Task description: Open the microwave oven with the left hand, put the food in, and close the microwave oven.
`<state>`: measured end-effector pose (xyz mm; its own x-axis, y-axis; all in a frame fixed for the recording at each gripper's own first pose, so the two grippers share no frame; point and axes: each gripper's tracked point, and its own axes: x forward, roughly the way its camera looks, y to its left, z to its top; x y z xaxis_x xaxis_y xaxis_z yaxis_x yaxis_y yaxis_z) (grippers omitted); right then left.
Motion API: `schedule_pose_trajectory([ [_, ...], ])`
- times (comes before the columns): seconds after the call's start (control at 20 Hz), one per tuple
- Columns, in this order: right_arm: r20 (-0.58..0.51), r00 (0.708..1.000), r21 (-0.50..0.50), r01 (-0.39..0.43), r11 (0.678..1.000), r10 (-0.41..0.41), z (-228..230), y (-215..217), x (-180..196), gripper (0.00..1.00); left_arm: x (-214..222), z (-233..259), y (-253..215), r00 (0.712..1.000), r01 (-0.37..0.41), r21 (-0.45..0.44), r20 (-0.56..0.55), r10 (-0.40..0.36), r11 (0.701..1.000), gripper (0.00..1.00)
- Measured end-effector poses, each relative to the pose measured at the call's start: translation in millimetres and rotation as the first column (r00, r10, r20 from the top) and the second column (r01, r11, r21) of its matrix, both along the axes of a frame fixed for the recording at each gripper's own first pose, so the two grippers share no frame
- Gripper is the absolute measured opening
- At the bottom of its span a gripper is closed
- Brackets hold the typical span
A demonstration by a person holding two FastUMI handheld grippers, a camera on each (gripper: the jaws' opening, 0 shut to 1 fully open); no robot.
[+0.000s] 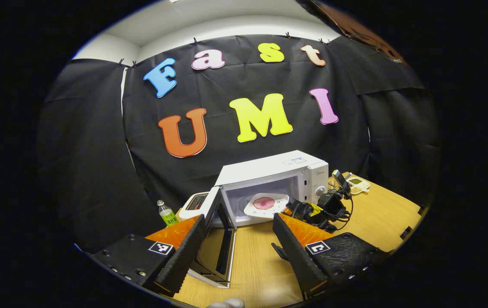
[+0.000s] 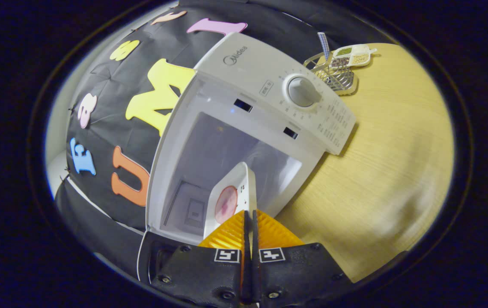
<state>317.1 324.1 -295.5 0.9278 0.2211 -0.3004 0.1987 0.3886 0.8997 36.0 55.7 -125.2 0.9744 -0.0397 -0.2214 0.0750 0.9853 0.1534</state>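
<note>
Recording booth, black cloth wall (image 1: 98,141), wooden table (image 1: 381,214), white microwave (image 1: 278,175)

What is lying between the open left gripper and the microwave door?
In the left gripper view, only bare wooden table lies between the left gripper and the open microwave door; the door stands beside its left finger.

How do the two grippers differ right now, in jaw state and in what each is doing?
The left gripper has its jaws spread wide and holds nothing; the right gripper is closed on the edge of the white plate with the food.

The left gripper sits back from the microwave, beside its open door; the right gripper reaches to the cavity mouth, with the plate in the opening.

Both point toward the microwave.
</note>
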Motion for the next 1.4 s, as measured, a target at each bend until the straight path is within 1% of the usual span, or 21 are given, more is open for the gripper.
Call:
schedule_pose_trajectory([
  [0.05, -0.006, 1.000, 0.005, 0.019, 1.000, -0.019, -0.3, 1.3, 9.7, 0.03, 2.6, -2.3, 2.1, 1.000, 0.004, -0.002, -0.007, -0.004, 1.000, 0.96],
  [0.1, -0.013, 0.999, 0.000, 0.039, 0.999, -0.039, -1.7, 0.4, 18.1, 0.00, 4.9, -4.2, 3.2, 1.000, 0.009, -0.002, -0.012, -0.009, 1.000, 0.96],
  [0.15, -0.019, 0.998, -0.008, 0.065, 0.998, -0.065, -3.7, 0.0, 24.6, 0.04, 7.7, -5.4, 5.3, 1.000, 0.013, 0.004, -0.016, -0.013, 1.000, 0.96],
  [0.2, -0.030, 0.996, -0.011, 0.084, 0.996, -0.084, -8.1, -0.7, 31.5, 0.04, 10.0, -5.5, 9.5, 1.000, 0.011, 0.004, -0.019, -0.011, 1.000, 0.96],
  [0.25, -0.043, 0.994, -0.007, 0.103, 0.995, -0.103, -12.1, 0.5, 35.0, 0.00, 11.8, -5.7, 12.2, 1.000, 0.009, -0.001, -0.020, -0.009, 1.000, 0.96],
  [0.3, -0.053, 0.992, -0.001, 0.110, 0.994, -0.110, -16.3, 2.5, 40.5, 0.04, 13.8, -8.2, 13.5, 1.000, 0.007, -0.003, -0.021, -0.007, 1.000, 0.96],
  [0.4, -0.066, 0.991, -0.010, 0.119, 0.993, -0.119, -21.5, 5.1, 47.4, 0.04, 15.9, -10.2, 17.2, 1.000, 0.006, -0.003, -0.022, -0.006, 1.000, 0.96],
  [0.45, -0.067, 0.990, -0.018, 0.124, 0.992, -0.125, -22.7, 4.8, 50.7, 0.00, 15.9, -12.2, 18.0, 1.000, 0.008, -0.003, -0.028, -0.008, 1.000, 0.96],
  [0.5, -0.070, 0.988, -0.034, 0.138, 0.990, -0.140, -24.6, 2.1, 54.3, 0.04, 14.2, -15.0, 18.2, 0.999, 0.014, 0.000, -0.033, -0.014, 1.000, 0.96],
  [0.55, -0.073, 0.986, -0.047, 0.146, 0.988, -0.149, -26.0, 0.0, 56.2, 0.04, 13.0, -15.5, 19.6, 0.999, 0.016, 0.008, -0.033, -0.016, 1.000, 0.96],
  [0.65, -0.069, 0.985, -0.075, 0.154, 0.985, -0.159, -28.1, -4.5, 59.2, 0.04, 10.9, -18.0, 22.3, 0.999, 0.014, 0.009, -0.038, -0.013, 1.000, 0.96],
  [0.75, -0.076, 0.983, -0.074, 0.162, 0.984, -0.168, -30.9, -4.2, 59.3, 0.04, 10.1, -20.2, 23.5, 0.999, 0.012, 0.001, -0.038, -0.012, 1.000, 0.96],
  [0.85, -0.091, 0.985, -0.093, 0.137, 0.986, -0.146, -36.1, 1.2, 57.6, 0.04, 9.0, -24.9, 24.6, 0.999, 0.008, -0.005, -0.052, -0.009, 1.000, 0.96],
  [0.9, -0.089, 0.985, -0.095, 0.142, 0.985, -0.150, -35.3, 1.2, 57.3, 0.04, 6.5, -26.4, 22.8, 0.998, 0.017, -0.013, -0.058, -0.017, 1.000, 0.96],
  [1.1, -0.041, 0.986, -0.139, 0.156, 0.978, -0.163, -22.8, -7.5, 57.6, 0.07, -0.1, -24.2, 23.6, 0.999, 0.009, -0.004, -0.049, -0.009, 1.000, 0.96],
  [1.15, -0.024, 0.986, -0.140, 0.162, 0.977, -0.167, -17.0, -10.6, 55.7, 0.23, -1.3, -24.3, 24.2, 0.999, 0.007, -0.005, -0.049, -0.007, 1.000, 0.96],
  [1.2, -0.014, 0.986, -0.152, 0.161, 0.975, -0.165, -14.0, -12.5, 53.9, 0.24, -2.6, -25.0, 25.3, 0.999, 0.003, -0.006, -0.051, -0.003, 1.000, 0.96],
  [1.25, -0.005, 0.989, -0.164, 0.147, 0.975, -0.150, -10.2, -12.8, 52.0, 0.81, -4.3, -23.5, 25.9, 0.999, -0.003, -0.006, -0.051, 0.002, 1.000, 0.96],
  [1.3, -0.008, 0.991, -0.173, 0.128, 0.977, -0.132, -8.3, -13.4, 48.4, 0.72, -4.9, -20.9, 27.4, 0.999, -0.009, -0.003, -0.050, 0.009, 1.000, 0.96],
  [1.35, -0.004, 0.994, -0.195, 0.105, 0.975, -0.108, -3.0, -13.9, 41.6, 0.99, -6.7, -16.6, 28.4, 0.999, -0.015, 0.002, -0.038, 0.015, 1.000, 0.96],
  [1.4, 0.001, 0.996, -0.226, 0.092, 0.970, -0.094, 3.1, -18.0, 33.5, 0.99, -7.7, -11.6, 29.3, 0.999, -0.020, 0.001, -0.026, 0.020, 1.000, 0.96],
])
